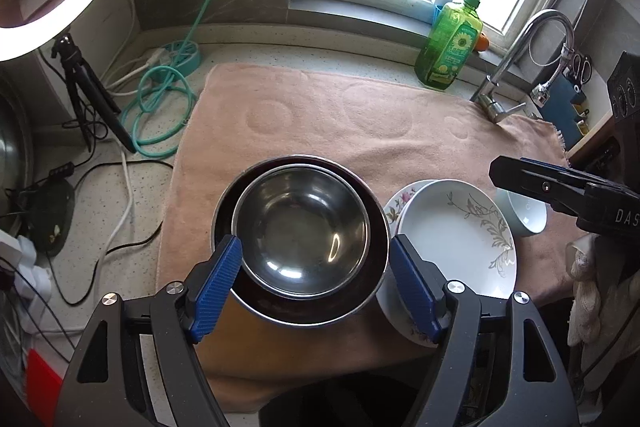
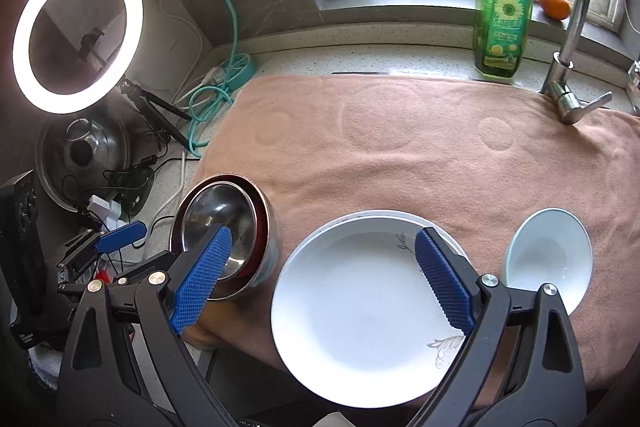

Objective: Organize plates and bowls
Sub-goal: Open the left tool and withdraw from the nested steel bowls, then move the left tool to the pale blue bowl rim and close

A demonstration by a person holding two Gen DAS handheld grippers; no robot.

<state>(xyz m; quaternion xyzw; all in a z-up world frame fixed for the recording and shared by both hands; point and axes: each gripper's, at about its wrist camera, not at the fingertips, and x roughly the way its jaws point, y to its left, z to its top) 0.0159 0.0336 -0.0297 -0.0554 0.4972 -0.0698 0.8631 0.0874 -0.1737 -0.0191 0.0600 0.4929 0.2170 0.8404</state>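
Pink towel (image 2: pixel 420 155) is covering the counter. On the towel's near edge, the white plates (image 2: pixel 360 311) are lying stacked, top one on a floral-rimmed one. Left of the plates, the steel bowl (image 1: pixel 300 231) is nesting inside a larger dark-lined bowl (image 1: pixel 362 187). Right of the plates, the small white bowl (image 2: pixel 550 259) is sitting. Left gripper (image 1: pixel 316 287) is spreading wide around the nested bowls, holding nothing. Right gripper (image 2: pixel 328 287) is hanging unclenched over the plates, gripping nothing.

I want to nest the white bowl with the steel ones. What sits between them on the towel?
The stacked white plates lie between the steel bowls and the white bowl, plain in the right wrist view.
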